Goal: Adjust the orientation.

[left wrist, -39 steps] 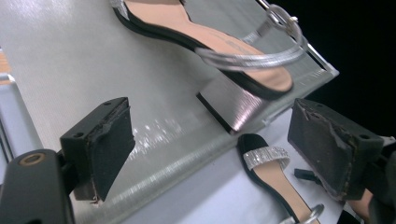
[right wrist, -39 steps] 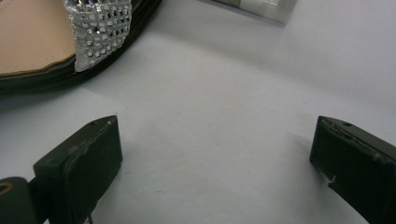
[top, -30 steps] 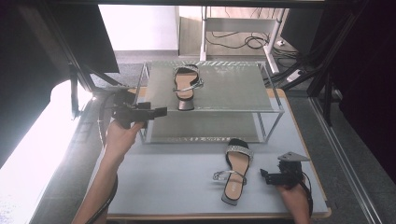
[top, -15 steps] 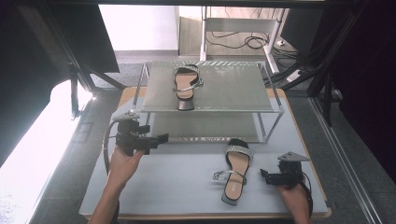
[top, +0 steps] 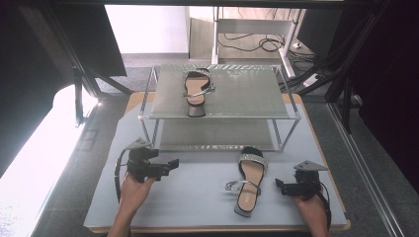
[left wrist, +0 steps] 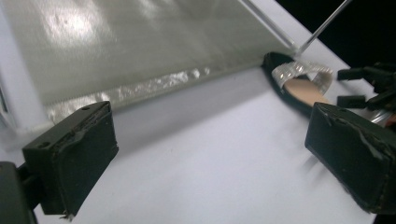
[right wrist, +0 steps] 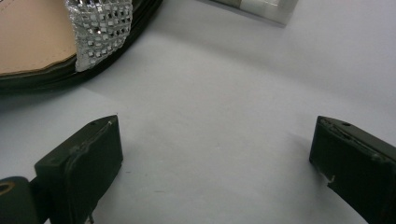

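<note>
One sandal already rests on the rack's top shelf at twelve o'clock. Its mate lies on the mat at five o'clock, between my left gripper and right gripper, both jaws wide and empty, the left's just having opened.

grey mat, cables on floor, perhaps a desk leg

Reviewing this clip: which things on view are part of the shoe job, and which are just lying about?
In the job:
- sandal on the mat
- sandal on the rack's top shelf
- shoe rack
- left gripper, jaws open, empty
- right gripper, jaws open, empty

Lying about:
- cables on the floor
- white stand behind the rack
</note>
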The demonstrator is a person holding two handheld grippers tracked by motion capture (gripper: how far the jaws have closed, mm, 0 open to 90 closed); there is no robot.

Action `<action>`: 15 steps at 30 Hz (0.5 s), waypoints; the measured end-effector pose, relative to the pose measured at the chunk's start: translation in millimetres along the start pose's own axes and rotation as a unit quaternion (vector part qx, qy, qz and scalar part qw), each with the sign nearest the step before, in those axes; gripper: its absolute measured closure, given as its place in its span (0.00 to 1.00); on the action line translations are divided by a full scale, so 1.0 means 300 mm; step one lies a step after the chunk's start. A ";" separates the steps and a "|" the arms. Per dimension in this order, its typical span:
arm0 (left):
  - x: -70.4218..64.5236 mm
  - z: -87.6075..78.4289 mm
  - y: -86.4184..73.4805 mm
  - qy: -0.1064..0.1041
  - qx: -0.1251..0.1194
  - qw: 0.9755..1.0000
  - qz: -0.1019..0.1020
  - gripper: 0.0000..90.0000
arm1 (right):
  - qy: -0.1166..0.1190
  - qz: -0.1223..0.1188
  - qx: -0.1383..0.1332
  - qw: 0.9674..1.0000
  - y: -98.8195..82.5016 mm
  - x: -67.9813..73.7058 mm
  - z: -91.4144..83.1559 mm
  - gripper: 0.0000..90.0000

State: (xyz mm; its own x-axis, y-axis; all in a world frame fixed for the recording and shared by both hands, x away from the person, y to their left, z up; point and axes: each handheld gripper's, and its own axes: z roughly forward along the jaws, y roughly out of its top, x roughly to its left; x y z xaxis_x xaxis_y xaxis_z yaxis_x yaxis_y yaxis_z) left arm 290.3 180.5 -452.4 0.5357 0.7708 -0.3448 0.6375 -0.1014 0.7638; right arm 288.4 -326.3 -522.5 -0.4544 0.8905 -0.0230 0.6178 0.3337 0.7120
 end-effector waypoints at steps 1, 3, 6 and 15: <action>0.001 0.006 -0.012 0.002 0.002 1.000 0.001 0.02 | 0.000 0.000 0.000 1.000 0.000 0.000 0.000 0.03; 0.001 0.016 -0.035 0.009 0.003 1.000 0.007 0.02 | 0.000 0.000 0.000 1.000 0.000 0.000 0.000 0.03; -0.004 0.034 -0.070 0.018 0.007 1.000 0.016 0.02 | 0.000 0.000 0.000 1.000 0.000 0.000 0.000 0.03; -0.039 0.098 -0.158 0.076 0.039 0.994 0.072 0.01 | 0.003 0.002 0.001 1.000 0.001 -0.002 0.000 0.03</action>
State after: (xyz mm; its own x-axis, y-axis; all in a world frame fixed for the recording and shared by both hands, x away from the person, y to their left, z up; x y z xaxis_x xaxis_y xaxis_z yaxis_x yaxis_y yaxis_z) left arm 270.1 157.9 -500.6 0.5387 0.8302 -0.1436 0.6037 -0.2615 0.7531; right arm 288.8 -326.7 -522.4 -0.4558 0.8899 -0.0156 0.6211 0.3306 0.7105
